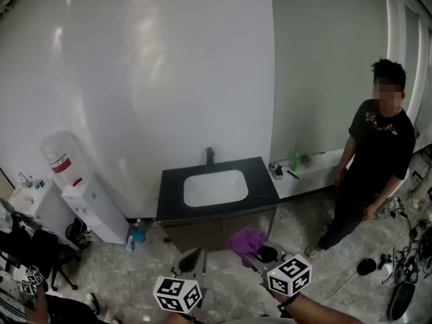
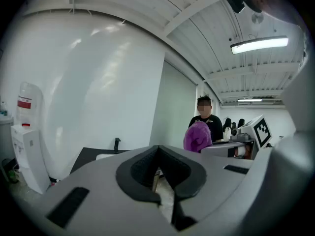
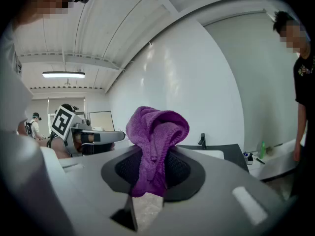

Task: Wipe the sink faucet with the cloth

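Observation:
A dark faucet stands at the back of a white basin set in a black vanity top. My right gripper hovers in front of the vanity, shut on a purple cloth that bunches up over its jaws. In the right gripper view the cloth fills the jaws of that gripper, with the faucet far beyond. My left gripper floats beside it, shut and empty. The left gripper view shows its own jaws together, the cloth to the right and the faucet distant.
A person in a black shirt stands right of the vanity by a low white ledge with small bottles. A water dispenser stands at left. Cables and shoes lie on the floor at right.

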Motion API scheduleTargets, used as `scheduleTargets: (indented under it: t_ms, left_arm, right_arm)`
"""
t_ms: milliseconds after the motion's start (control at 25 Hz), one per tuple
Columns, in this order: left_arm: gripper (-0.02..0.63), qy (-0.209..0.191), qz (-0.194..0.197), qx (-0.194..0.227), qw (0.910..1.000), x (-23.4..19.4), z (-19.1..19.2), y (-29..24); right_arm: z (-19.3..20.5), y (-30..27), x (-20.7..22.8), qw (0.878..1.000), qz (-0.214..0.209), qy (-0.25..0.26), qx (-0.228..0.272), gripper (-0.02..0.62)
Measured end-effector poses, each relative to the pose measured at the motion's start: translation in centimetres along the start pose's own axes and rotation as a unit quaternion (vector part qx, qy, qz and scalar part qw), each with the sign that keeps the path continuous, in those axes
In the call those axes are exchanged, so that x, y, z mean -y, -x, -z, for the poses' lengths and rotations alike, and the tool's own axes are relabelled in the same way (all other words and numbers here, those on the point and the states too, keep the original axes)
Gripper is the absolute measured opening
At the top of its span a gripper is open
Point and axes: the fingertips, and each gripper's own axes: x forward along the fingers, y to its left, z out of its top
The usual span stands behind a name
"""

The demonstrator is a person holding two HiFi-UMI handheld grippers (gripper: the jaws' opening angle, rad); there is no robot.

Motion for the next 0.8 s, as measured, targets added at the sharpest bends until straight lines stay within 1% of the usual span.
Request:
scheduleTargets:
  t_ms: [360, 800]
  left_arm:
    - [0.006, 0.003, 0.015, -0.004, 0.9999, -0.5, -0.1, -0.4]
    - [0.006, 0.011, 0.021, -0.002, 0.9997, -3.0, 0.1, 0.3]
  right_arm:
    - [-0.1, -1.0, -0.4, 1.000, 0.000, -0.010, 0.000, 0.098]
    - [0.5, -2.9, -2.1, 1.000, 0.013, -0.008, -0.006, 0.098]
